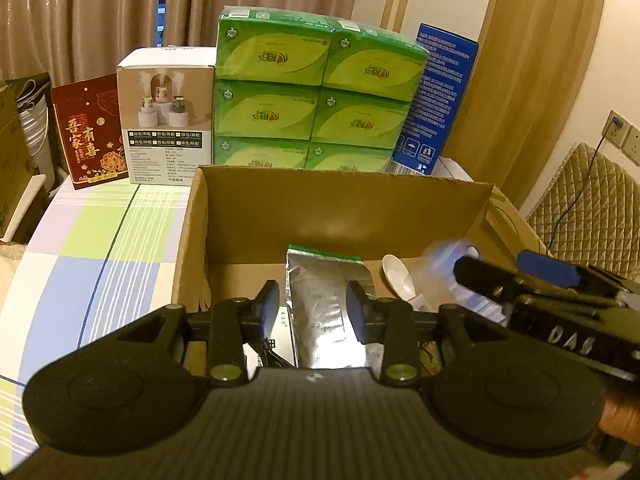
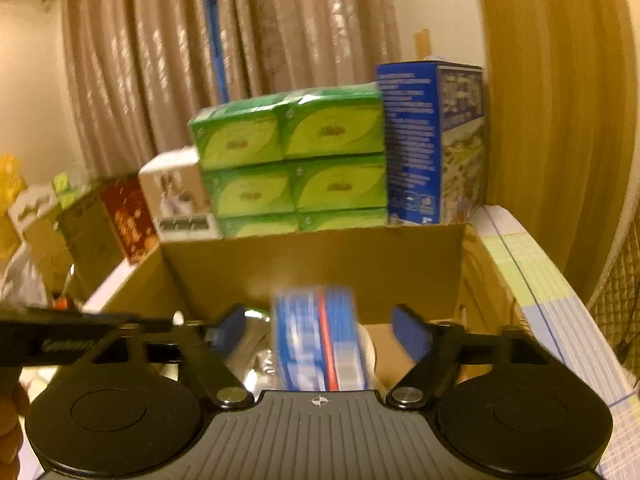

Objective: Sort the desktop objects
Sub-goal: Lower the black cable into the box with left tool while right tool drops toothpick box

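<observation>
We saw a blurred blue-and-white tube (image 2: 320, 340) between our right hand-held gripper's (image 2: 320, 330) wide-open fingers, touching neither; the left hand-held gripper (image 1: 313, 304) gaped over a foil pouch (image 1: 324, 300) in the box (image 1: 344, 208).

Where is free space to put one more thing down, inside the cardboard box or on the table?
Inside the cardboard box, the floor is bare at the far left, between the left wall and the silver pouch. Its right side is crowded: white spoon, blue-and-white box. The checked tablecloth left of the box is bare up to the red bag and white carton.
</observation>
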The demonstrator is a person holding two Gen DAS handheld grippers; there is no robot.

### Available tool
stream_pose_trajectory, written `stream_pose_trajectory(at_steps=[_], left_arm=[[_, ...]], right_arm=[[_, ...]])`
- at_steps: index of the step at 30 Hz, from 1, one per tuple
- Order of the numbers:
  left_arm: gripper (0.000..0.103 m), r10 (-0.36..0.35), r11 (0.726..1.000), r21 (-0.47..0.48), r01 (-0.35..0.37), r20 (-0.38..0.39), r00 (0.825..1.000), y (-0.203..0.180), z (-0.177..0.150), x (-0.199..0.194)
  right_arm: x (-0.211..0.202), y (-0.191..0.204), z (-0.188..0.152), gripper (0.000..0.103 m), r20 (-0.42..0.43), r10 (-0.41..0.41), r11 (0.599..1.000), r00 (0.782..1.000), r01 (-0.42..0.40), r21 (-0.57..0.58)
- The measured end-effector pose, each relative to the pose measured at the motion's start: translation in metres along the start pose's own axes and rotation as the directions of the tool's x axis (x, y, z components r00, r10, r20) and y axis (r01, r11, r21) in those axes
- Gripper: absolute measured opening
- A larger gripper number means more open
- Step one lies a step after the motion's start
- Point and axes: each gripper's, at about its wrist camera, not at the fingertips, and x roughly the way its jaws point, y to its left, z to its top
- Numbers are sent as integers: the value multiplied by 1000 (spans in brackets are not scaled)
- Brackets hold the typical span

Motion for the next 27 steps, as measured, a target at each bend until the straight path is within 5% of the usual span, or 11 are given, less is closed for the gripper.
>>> stream_pose_trajectory(at_steps=[12, 27], left_arm=[[58, 13, 999, 29, -14, 5, 1000, -2, -3, -11], [89, 13, 998, 62, -13, 5, 1000, -10, -19, -38]], right_arm=[[-10, -18, 1, 81, 22, -27, 998, 999, 25, 55], [-44, -13, -6, 97, 82, -17, 1000, 996, 15, 16]])
